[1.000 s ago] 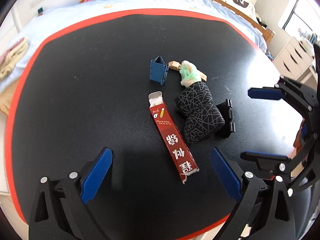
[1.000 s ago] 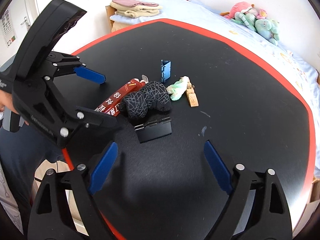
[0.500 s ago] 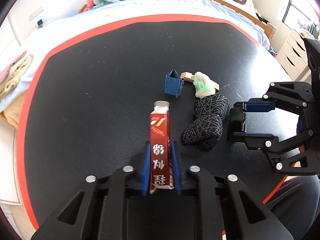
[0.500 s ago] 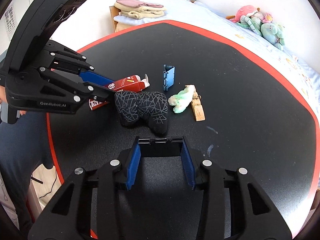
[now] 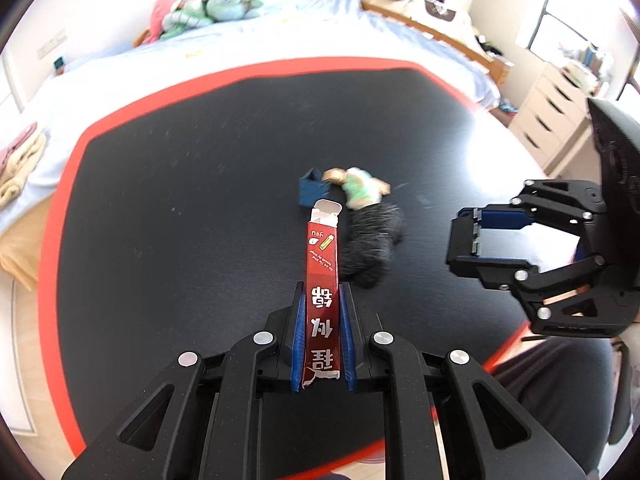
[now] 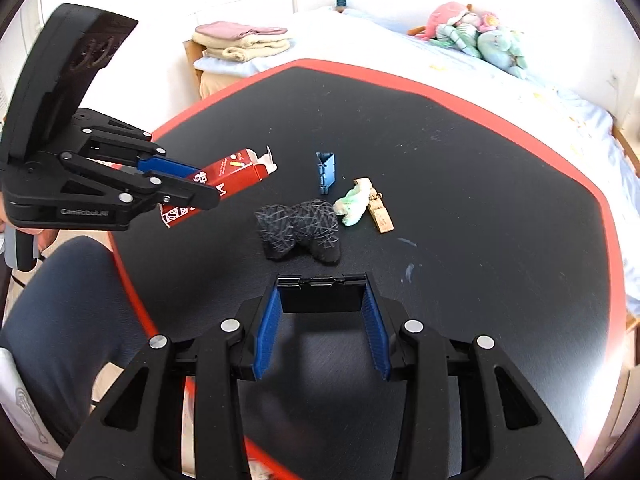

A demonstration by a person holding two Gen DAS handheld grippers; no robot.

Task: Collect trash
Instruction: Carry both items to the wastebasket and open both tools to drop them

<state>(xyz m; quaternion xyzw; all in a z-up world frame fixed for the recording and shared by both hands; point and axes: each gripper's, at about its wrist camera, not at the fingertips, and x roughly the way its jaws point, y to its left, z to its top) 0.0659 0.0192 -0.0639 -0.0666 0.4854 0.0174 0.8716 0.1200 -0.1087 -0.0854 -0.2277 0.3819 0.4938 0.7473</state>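
The red carton (image 5: 322,276) is sitting clamped in my L gripper (image 5: 322,336), blue pads (image 5: 298,340) pressing both long sides near its torn back end, opened flap pointing fwd and away from me. From the R cam the same carton (image 6: 232,178) is sticking out past the L gripper (image 6: 188,184) w/ its white flap end aimed toward the middle of the mat, and it looks lifted off the surface, tho I can't tell for sure. My R gripper (image 6: 322,320) is clamping a black hinged clip piece (image 6: 322,296) across its width, pads (image 6: 266,328) touching each end, jaws held partway apart by it; in the L cam that R gripper (image 5: 484,236) is hanging off to the right w/ the black piece (image 5: 464,240) between its tips. Just beyond the R gripper a dark sock bundle w/ thin line pattern (image 6: 300,228) is lying on the black mat w/ red border (image 6: 480,200). Touching its far end is a crumpled pale-green wad (image 6: 352,208), and right beside that a small wooden clip (image 6: 380,216). A small blue hinged piece (image 6: 326,172) is standing upright a bit farther back, near the carton's flap. Round the mat: bed w/ light-blue sheet (image 6: 520,84), plush toys (image 6: 476,36) at the far corner, folded towels (image 6: 240,40) stacked behind the L gripper, white drawers (image 5: 548,112) on the R side.
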